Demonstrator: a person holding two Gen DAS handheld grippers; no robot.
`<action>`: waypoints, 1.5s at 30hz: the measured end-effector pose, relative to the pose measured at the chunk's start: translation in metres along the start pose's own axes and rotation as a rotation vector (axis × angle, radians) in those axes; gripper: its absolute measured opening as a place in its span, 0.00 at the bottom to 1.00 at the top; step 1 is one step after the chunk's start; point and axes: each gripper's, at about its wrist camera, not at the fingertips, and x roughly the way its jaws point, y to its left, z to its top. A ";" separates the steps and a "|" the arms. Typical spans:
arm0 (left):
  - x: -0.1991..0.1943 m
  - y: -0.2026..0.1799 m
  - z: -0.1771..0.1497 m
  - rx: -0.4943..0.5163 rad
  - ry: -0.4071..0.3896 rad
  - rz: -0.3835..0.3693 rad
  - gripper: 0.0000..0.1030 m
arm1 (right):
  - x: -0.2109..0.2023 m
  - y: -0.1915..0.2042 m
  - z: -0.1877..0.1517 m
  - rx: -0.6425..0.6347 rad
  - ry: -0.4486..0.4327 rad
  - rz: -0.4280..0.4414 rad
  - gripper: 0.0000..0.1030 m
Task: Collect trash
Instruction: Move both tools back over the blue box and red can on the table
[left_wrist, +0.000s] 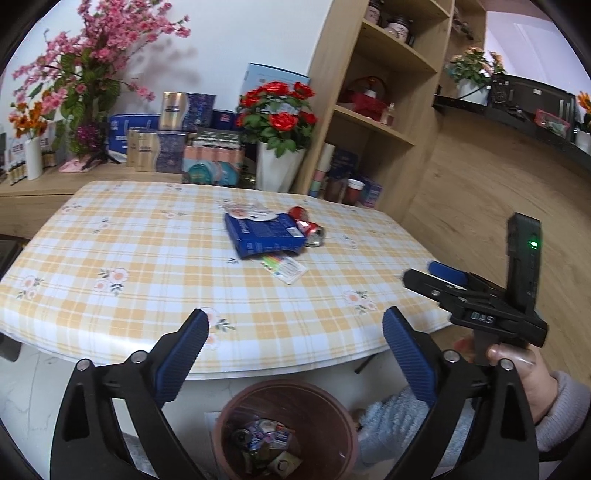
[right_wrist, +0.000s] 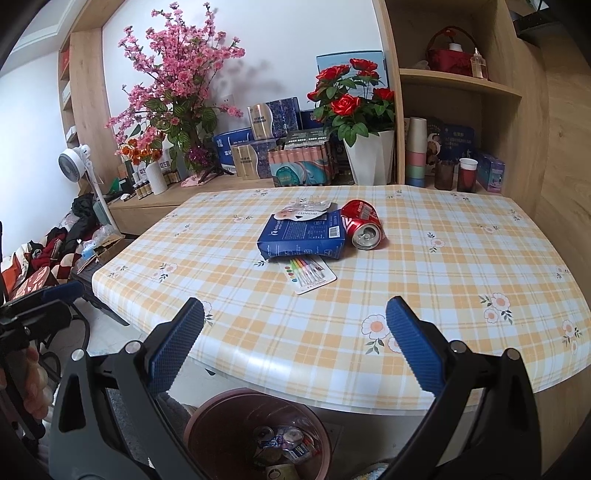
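Observation:
A brown trash bin (left_wrist: 332, 402) (right_wrist: 207, 417) stands on the floor below the table's near edge, with cans and wrappers inside. My left gripper (left_wrist: 295, 332) hangs above it, open, nothing between its blue pads. My right gripper (right_wrist: 295, 325) is also open and holds nothing, over the table's near edge. On the checked tablecloth (left_wrist: 129, 258) (right_wrist: 461, 266) lie a blue box (left_wrist: 264, 234) (right_wrist: 303, 234), a red soda can (left_wrist: 308, 227) (right_wrist: 364, 223) on its side, a marker-pen card (left_wrist: 284, 266) (right_wrist: 308, 277) and a white wrapper (left_wrist: 247, 212) (right_wrist: 306, 207) behind the box.
The right gripper's body (left_wrist: 491, 295), held by a hand (left_wrist: 532, 373), shows at right in the left wrist view. A sideboard with flower pots (right_wrist: 354, 122) and boxes lies behind the table. Wooden shelves (left_wrist: 373, 92) rise at right. A fan (right_wrist: 79, 158) and clutter stand at left.

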 end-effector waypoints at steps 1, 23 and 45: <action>0.001 0.002 0.000 -0.001 0.001 0.011 0.93 | 0.001 0.000 -0.001 0.000 0.002 0.000 0.94; 0.082 0.043 0.047 0.011 0.068 0.119 0.94 | 0.067 -0.051 0.037 0.018 0.004 0.003 0.95; 0.259 0.093 0.106 -0.092 0.206 0.044 0.87 | 0.339 -0.116 0.120 0.133 0.358 -0.126 0.73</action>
